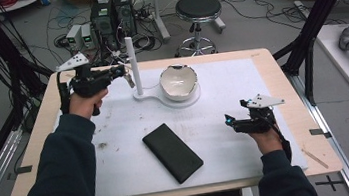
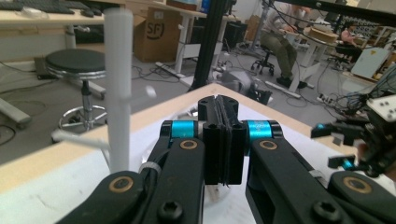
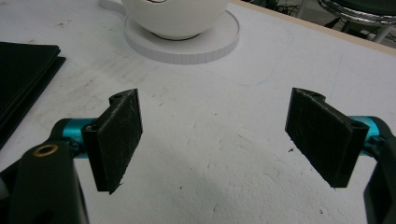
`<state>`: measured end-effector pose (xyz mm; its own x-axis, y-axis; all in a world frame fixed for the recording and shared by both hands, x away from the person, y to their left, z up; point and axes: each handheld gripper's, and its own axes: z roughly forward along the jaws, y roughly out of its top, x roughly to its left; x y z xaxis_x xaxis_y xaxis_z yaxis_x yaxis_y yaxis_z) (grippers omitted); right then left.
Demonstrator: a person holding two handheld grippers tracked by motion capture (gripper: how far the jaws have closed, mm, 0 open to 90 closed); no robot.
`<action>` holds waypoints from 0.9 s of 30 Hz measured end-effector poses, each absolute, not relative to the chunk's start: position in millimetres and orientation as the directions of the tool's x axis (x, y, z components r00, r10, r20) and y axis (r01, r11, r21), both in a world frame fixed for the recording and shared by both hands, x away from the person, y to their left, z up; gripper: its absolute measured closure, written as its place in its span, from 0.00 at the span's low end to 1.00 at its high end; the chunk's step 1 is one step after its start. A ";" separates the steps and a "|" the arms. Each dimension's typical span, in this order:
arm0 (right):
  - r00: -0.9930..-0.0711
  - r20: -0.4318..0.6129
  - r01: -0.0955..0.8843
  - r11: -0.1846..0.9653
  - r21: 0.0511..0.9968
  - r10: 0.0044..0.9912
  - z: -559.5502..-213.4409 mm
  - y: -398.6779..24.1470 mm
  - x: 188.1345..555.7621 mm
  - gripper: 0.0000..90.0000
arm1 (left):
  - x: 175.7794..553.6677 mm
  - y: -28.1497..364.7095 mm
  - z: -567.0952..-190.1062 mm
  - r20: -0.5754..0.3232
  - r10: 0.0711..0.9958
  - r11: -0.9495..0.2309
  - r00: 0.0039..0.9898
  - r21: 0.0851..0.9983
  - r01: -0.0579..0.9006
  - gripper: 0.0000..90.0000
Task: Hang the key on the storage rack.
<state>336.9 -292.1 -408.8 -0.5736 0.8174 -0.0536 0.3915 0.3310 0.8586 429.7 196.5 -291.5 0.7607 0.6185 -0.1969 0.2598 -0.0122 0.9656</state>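
Black pads of the left gripper (image 2: 219,140) are pressed flat together, fully closed, nothing visible between them. High view puts the left gripper (image 1: 118,73) raised above the worktop (image 1: 265,74), just left of the white post (image 1: 132,65), tips aimed at it; can't tell whether they touch it. Left gripper view has the post (image 2: 117,88) upright, close on the left of the closed jaws, with a short peg sticking out sideways low on it.

Landmark = post. It stands on a white base (image 1: 148,95) that runs right into a round disc, and the white bowl (image 1: 178,82) sits on that disc, just right of the post. Bowl looks upright, rim chipped or uneven at the back.

Right gripper (image 1: 236,120) is well apart from the post, toward the near right of the worktop, held low by the right hand (image 1: 267,139). Right gripper view: right gripper (image 3: 224,140) jaws wide open, pads parallel, only bare white mat (image 3: 210,140) between them, touching nothing. Bowl (image 3: 173,16) and its disc lie ahead of the jaws.

Black flat case (image 1: 172,152) lies on the mat, near-right of the post, between the two hands, untouched.
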 end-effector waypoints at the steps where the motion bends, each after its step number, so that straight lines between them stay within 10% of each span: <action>1: -0.573 -0.049 0.393 0.327 0.859 0.818 -408.9 -292.8 336.9 0.21 | 433.7 195.6 -288.9 -0.198 0.623 -0.014 0.757 0.964 0.264 0.99; 27: -0.568 -0.045 0.396 0.321 0.861 0.822 -410.2 -296.9 333.6 0.21 | 472.4 186.5 -286.7 -0.205 0.682 -0.042 0.702 0.948 0.317 0.99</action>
<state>333.6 -296.9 -410.2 -0.5684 0.8215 -0.0451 0.3956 0.3209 0.8605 472.4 186.5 -286.7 0.7017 0.6823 -0.2049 0.3170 -0.0415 0.9475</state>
